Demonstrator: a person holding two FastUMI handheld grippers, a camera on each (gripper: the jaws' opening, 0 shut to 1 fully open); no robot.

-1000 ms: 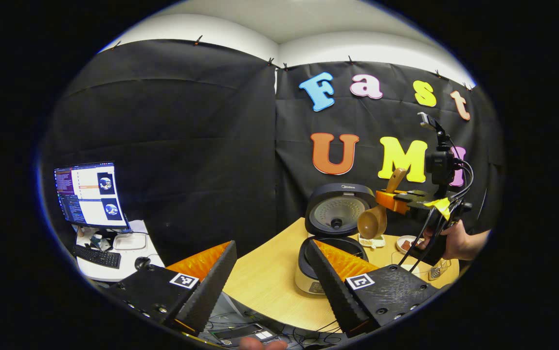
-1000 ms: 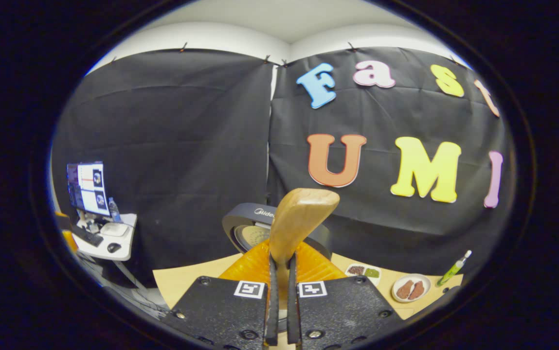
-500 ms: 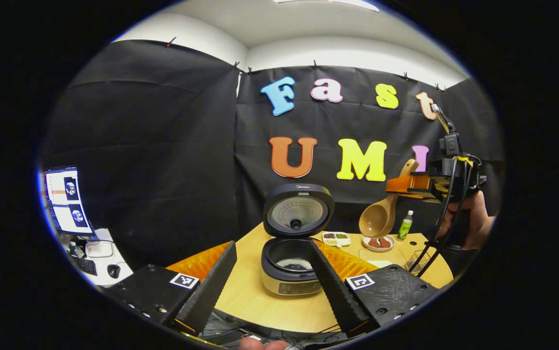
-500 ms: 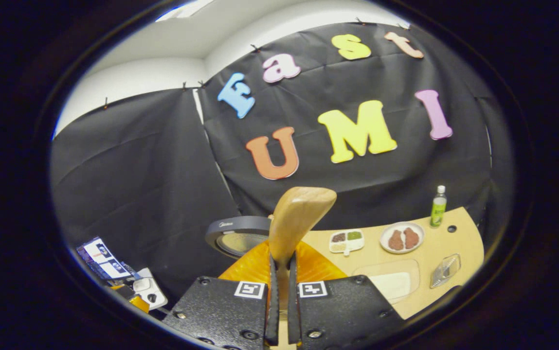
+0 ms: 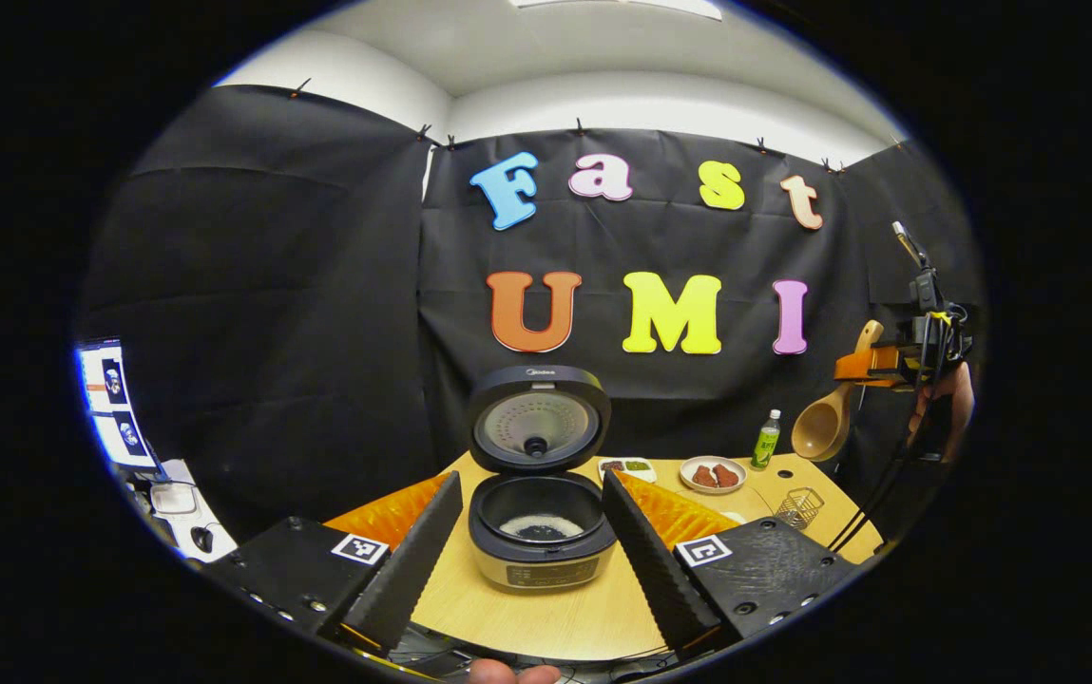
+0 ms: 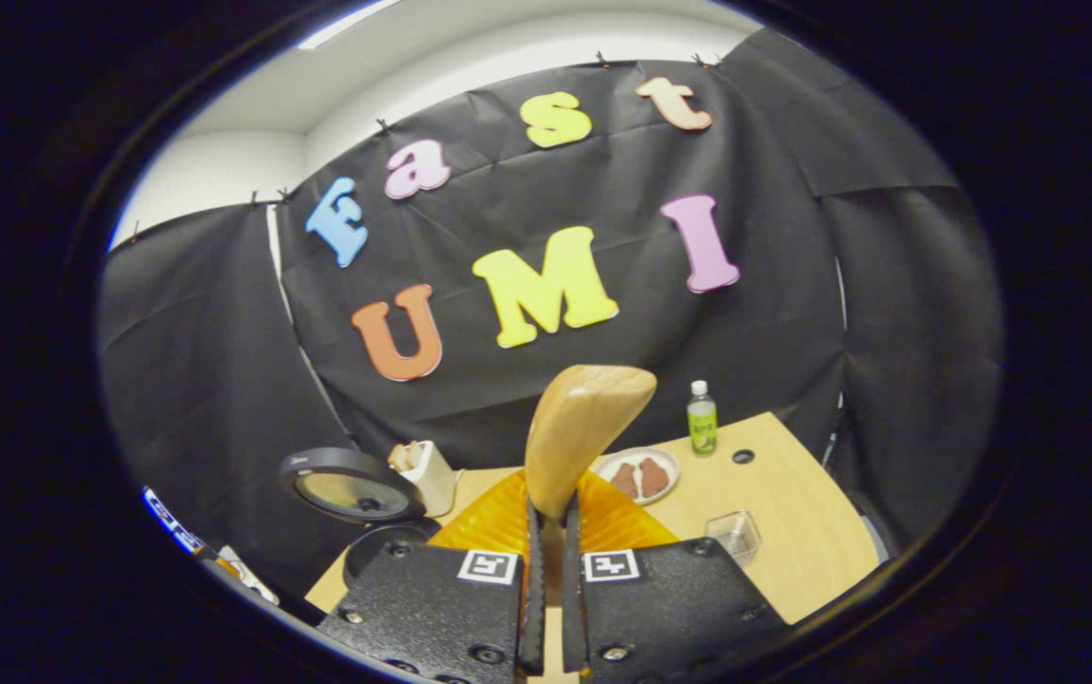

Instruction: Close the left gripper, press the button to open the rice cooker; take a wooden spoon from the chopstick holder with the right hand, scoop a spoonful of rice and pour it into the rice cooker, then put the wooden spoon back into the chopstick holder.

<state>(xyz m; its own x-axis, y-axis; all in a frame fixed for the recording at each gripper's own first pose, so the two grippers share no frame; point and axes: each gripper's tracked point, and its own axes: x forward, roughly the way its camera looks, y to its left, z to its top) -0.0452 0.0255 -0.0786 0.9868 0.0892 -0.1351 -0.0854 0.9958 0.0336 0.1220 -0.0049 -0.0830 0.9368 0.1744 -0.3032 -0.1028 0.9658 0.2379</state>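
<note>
A: Biggest first. Table [image 5: 546,617], rice cooker [image 5: 541,532] mid-table, lid [image 5: 539,423] standing up and open, pale rice showing in the pot.

B: Left gripper [image 5: 531,556]?

A: Its fingers are spread wide, nothing between them, the cooker framed in the gap. Idle.

B: Right gripper [image 6: 550,594]?

A: Fingers pressed together on the wooden spoon [image 6: 584,427], handle end sticking up out of the pads. The left gripper view gives the rest: right gripper [image 5: 873,366] high at the far right, spoon [image 5: 826,418] hanging bowl-down, long axis steep, slightly tilted.

B: Rice in the bowl?

A: Cannot tell, too small.

B: Chopstick holder?

A: The wire basket [image 5: 799,506] on the table's right part looks like it; same thing in the right gripper view [image 6: 734,534]. It sits below the spoon bowl and a bit toward the cooker. Right hand is clearly the nearer one.

B: So the next move?

A: Probably lower the spoon bowl-first into the holder.

B: View differences?

A: Right gripper view adds a white container [image 6: 431,470] beside the lid; the left gripper view gives the pot's inside.
</note>
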